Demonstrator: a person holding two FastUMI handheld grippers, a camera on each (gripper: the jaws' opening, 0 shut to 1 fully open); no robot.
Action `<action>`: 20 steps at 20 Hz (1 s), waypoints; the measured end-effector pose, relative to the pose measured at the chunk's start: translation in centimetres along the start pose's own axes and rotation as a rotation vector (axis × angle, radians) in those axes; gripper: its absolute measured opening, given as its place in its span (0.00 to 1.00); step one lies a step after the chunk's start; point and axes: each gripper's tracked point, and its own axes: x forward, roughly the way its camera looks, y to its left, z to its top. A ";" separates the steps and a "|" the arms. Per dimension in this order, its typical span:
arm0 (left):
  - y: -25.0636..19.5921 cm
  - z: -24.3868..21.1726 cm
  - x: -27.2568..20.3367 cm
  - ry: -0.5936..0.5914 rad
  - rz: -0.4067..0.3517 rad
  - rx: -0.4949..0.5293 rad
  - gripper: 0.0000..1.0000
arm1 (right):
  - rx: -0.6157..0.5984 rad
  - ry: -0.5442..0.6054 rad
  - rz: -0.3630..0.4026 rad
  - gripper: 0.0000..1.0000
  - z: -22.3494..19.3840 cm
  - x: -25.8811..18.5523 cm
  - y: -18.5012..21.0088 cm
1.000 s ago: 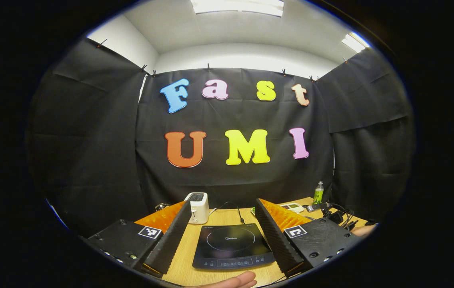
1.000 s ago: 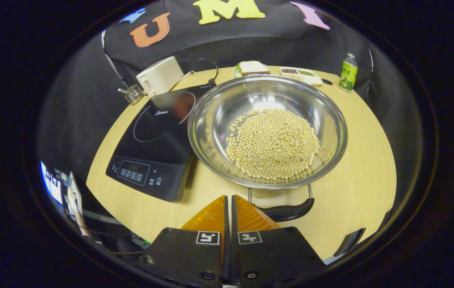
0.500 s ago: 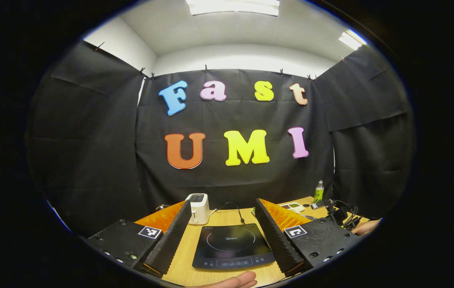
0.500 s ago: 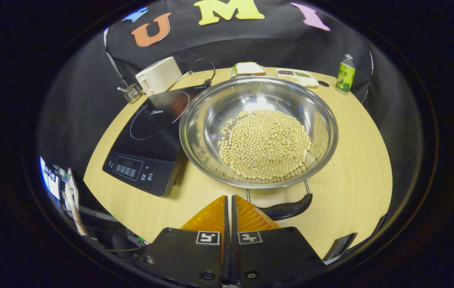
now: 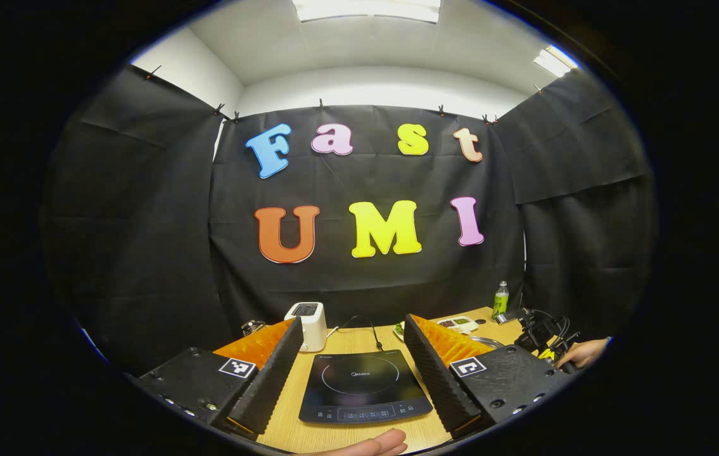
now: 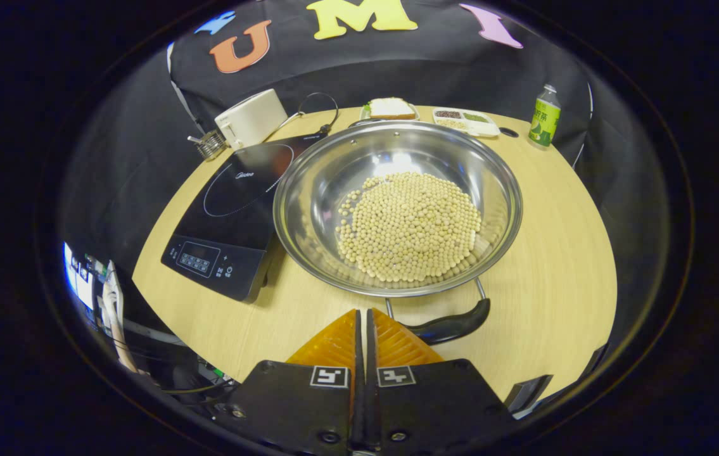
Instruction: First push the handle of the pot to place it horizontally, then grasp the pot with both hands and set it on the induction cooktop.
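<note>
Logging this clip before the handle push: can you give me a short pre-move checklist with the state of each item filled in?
1. Right claw shut for pushing: ok, fingers together, nothing held.
2. Right claw lined up with the pot handle: ok, tips just beside the black grip; contact cannot tell.
3. Handle horizontal: cannot tell from this angle.
4. Induction cooktop surface free to receive the pot: ok, nothing on it; pot rim overlaps its edge in the right gripper view.
5. Left claw ready to grasp: ok, open, held above the near edge of the cooktop.
6. Beans settled in the pot: ok.

One pot (image 6: 397, 202), one cooktop (image 6: 232, 215), one toaster (image 6: 250, 118), one bottle (image 6: 543, 117)
</note>
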 end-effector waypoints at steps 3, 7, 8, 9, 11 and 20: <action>-0.1 0.1 0.0 -0.008 -0.002 -0.006 0.95 | -0.027 -0.007 -0.002 0.00 0.2 0.0 -0.4; -1.0 0.0 -0.4 -0.009 -0.015 0.006 0.95 | -0.046 -0.014 -0.007 0.00 0.2 -0.1 -1.1; -1.1 0.1 -0.5 -0.012 -0.018 0.009 0.95 | -0.049 -0.015 -0.013 0.04 0.2 -0.1 -1.4; -1.2 0.1 -0.5 -0.014 -0.022 0.011 0.95 | -0.052 -0.015 -0.015 0.00 0.2 -0.2 -1.6; -1.5 0.2 -0.8 -0.019 -0.029 0.010 0.95 | -0.052 -0.017 -0.016 0.00 0.2 -0.2 -1.9; -2.2 -0.5 -0.9 -0.010 -0.038 0.001 0.95 | -0.118 -0.045 -0.095 0.01 0.8 -0.4 -5.2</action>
